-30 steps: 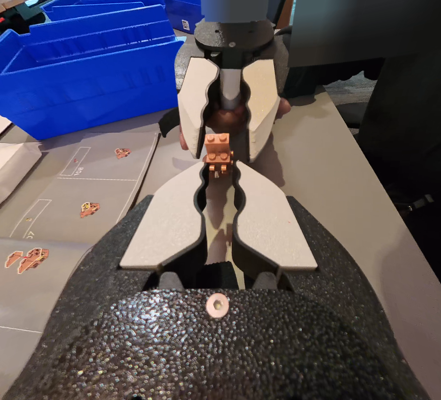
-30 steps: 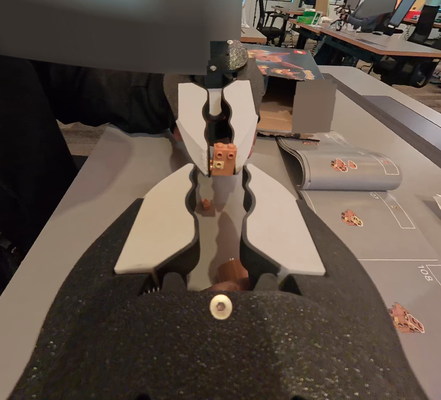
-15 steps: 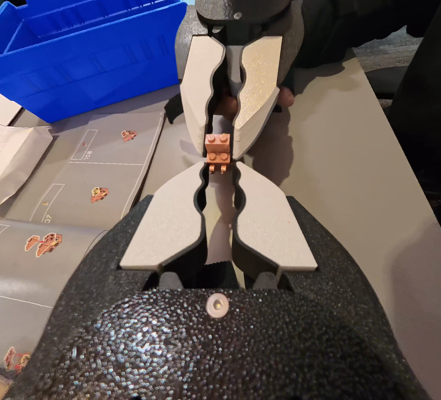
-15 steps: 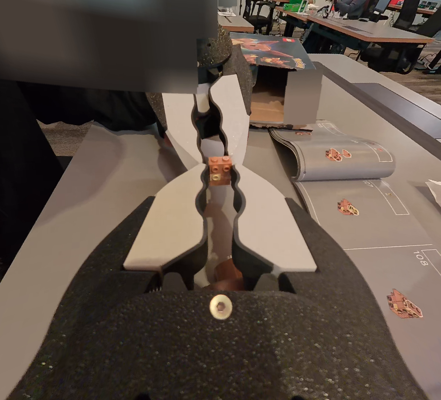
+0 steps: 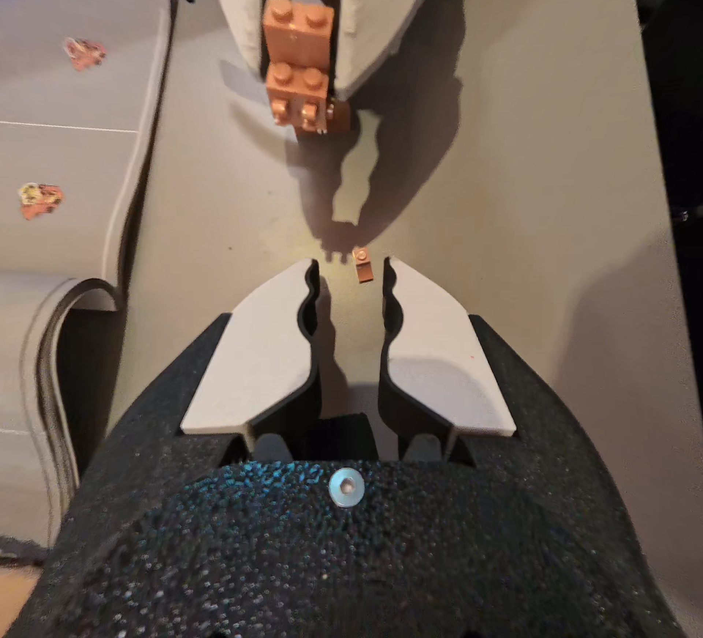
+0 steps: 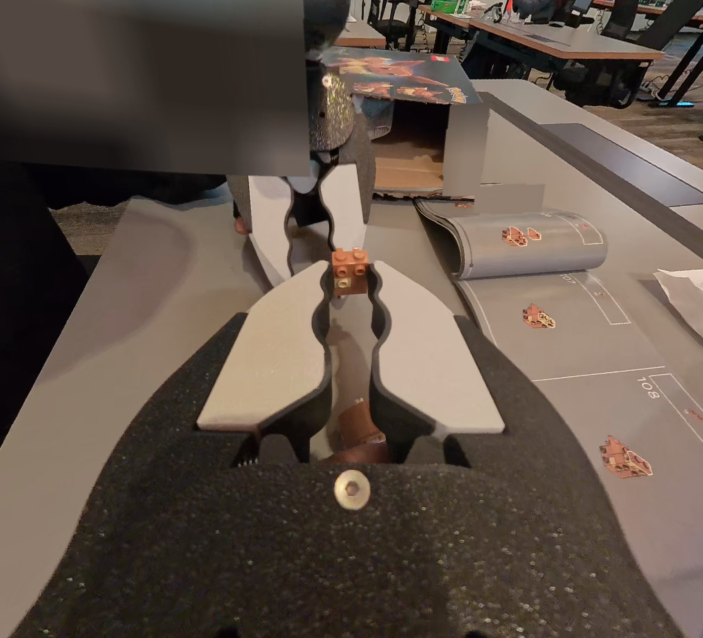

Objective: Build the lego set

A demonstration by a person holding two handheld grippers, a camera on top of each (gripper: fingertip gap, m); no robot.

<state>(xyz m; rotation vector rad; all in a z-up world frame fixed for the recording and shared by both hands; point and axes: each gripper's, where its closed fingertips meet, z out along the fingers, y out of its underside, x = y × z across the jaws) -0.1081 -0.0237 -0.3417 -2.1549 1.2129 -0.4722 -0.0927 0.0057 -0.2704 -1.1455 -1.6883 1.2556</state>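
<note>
The right gripper (image 6: 349, 277) is pinching a brown brick stack (image 6: 350, 273) while the left gripper (image 5: 349, 269) is hanging spread over a small plate (image 5: 364, 269) lying near on the table (image 5: 532, 201)

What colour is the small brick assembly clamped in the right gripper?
The brick assembly is reddish-brown with one tan piece on its face, clearest in the right wrist view.

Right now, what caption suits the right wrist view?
Right hand-held gripper pinching a brown brick assembly above the grey table.
</note>
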